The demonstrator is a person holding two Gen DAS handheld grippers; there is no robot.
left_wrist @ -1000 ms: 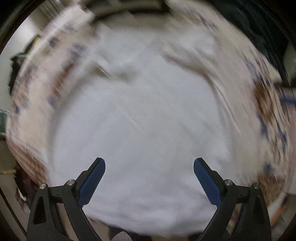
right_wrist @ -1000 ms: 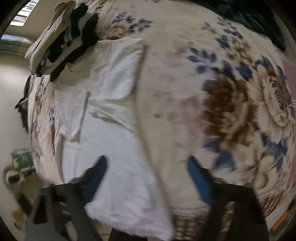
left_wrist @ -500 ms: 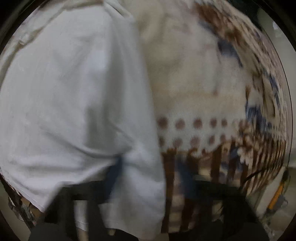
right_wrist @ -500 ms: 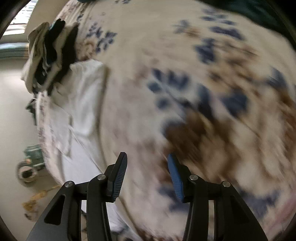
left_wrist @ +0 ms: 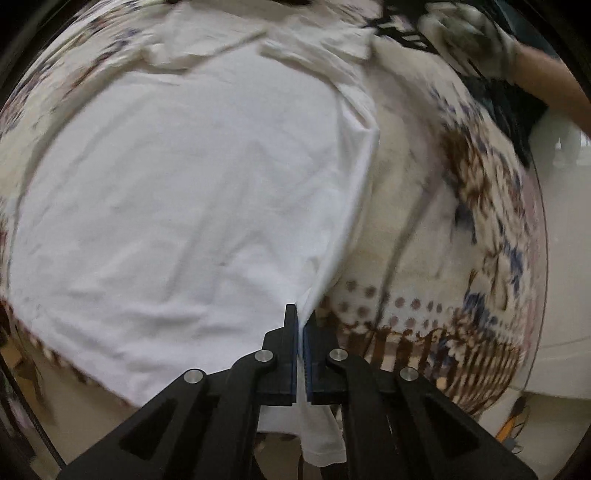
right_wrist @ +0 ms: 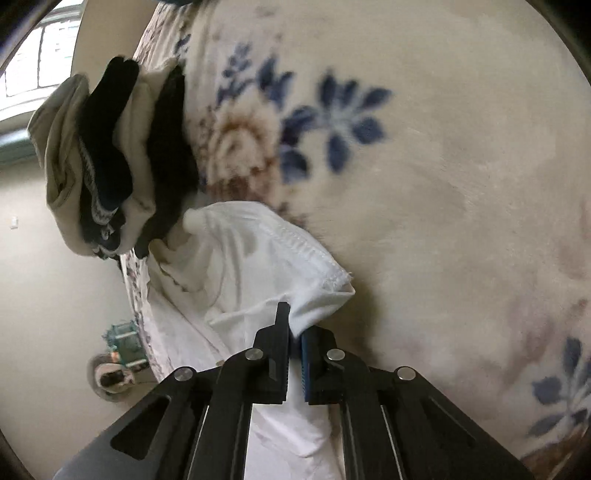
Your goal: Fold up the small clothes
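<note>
The left hand-held gripper [left_wrist: 300, 325] is clamped on the near right edge of the white T-shirt [left_wrist: 192, 206], its blue-padded jaws pressed together with the cloth pinched between them and a strip of fabric hanging below. From there the shirt spreads flat to the left and away over the floral blanket [left_wrist: 480, 229] (cream with blue and brown flowers, and a brown striped border at the near edge). At the far right of this view a gloved hand [left_wrist: 469, 33] reaches in near the shirt's upper corner.

The right hand-held gripper [right_wrist: 295, 328] is likewise closed on the T-shirt [right_wrist: 258, 266], gripping it just under a stitched hem that bunches up above the jaws. Beyond and to the left, touching the shirt's far edge, sits a pile of folded clothes [right_wrist: 107, 162] in beige and black. The blanket [right_wrist: 424, 155] fills the rest of that view.
</note>
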